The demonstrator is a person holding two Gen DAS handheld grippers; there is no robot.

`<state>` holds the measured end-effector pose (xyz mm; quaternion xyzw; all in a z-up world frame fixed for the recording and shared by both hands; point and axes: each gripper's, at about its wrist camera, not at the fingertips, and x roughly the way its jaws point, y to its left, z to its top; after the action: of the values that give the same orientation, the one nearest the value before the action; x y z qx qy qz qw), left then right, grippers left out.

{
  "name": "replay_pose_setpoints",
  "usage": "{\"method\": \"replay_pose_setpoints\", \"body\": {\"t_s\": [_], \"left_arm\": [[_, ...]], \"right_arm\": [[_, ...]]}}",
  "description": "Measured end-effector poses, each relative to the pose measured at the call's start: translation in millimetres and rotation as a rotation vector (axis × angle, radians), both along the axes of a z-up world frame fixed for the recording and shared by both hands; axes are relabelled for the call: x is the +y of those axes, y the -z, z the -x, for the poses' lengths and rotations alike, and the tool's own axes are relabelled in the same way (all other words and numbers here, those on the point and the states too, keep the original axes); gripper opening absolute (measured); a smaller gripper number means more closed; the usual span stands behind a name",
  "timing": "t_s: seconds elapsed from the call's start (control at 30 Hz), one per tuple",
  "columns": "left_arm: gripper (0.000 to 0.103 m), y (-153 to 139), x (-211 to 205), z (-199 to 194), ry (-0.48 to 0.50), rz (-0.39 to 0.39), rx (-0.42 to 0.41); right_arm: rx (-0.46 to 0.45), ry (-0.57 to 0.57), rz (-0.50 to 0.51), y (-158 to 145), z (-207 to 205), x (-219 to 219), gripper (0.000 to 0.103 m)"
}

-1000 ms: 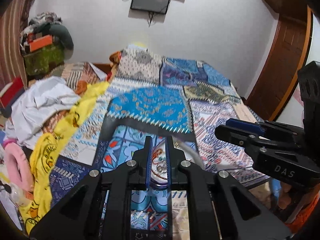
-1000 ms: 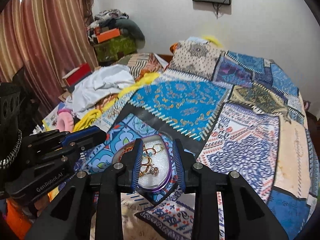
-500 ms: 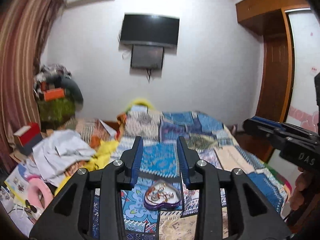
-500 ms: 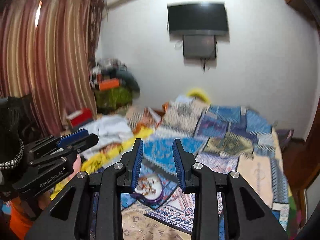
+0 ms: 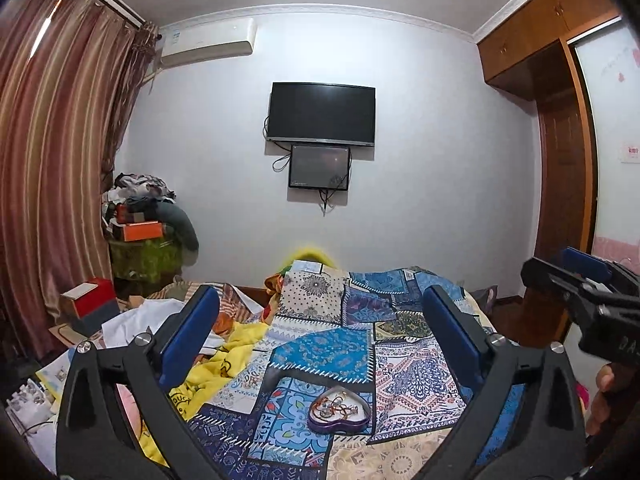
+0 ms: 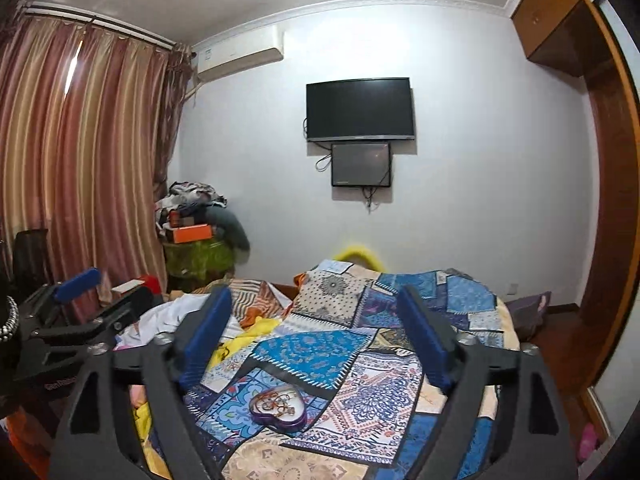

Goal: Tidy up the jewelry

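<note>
Left tool (image 5: 320, 330) released, fingers wide apart, right tool (image 6: 316, 330) likewise released, heart-shaped purple jewelry tray (image 5: 339, 410) of tangled chains on patchwork bedspread (image 5: 396, 360) below and between both tools' fingers

Both wrist views look level from the bed's foot toward the wall-mounted black television (image 5: 321, 114) (image 6: 359, 109), sharing the patchwork blue bedspread (image 5: 404, 368) (image 6: 380, 396).

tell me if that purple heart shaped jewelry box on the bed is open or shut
Open. The heart-shaped box has no lid on it, and tangled chains and rings lie exposed inside. It rests flat on the patchwork bedspread.
</note>
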<state>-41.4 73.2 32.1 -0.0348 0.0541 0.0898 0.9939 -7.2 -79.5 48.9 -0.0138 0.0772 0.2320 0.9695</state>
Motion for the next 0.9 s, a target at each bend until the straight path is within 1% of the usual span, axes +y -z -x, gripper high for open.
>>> {"method": "replay_pose_setpoints", "body": {"t_s": [0.03,0.1,0.37,0.9], "left_arm": [[0.102,0.4,0.0,0.4,-0.004,0.001,0.001],[0.102,1.9,-1.9,2.4,-0.013,0.001,0.004],[0.102,4.4,-5.0,8.0,-0.016,0.003,0.008],[0.102,8.6,-5.6,-0.1,-0.024,0.004,0.031]], "right_arm": [[-0.006,0.008,0.001,0.8,0.7,0.7,0.098],[-0.020,0.028,0.003,2.7,6.5,0.5,0.103],[-0.005,0.021,0.014,8.7,9.6,-3.1,0.103],[0.014,0.015,0.013,9.1,12.4,-9.3,0.103]]}}
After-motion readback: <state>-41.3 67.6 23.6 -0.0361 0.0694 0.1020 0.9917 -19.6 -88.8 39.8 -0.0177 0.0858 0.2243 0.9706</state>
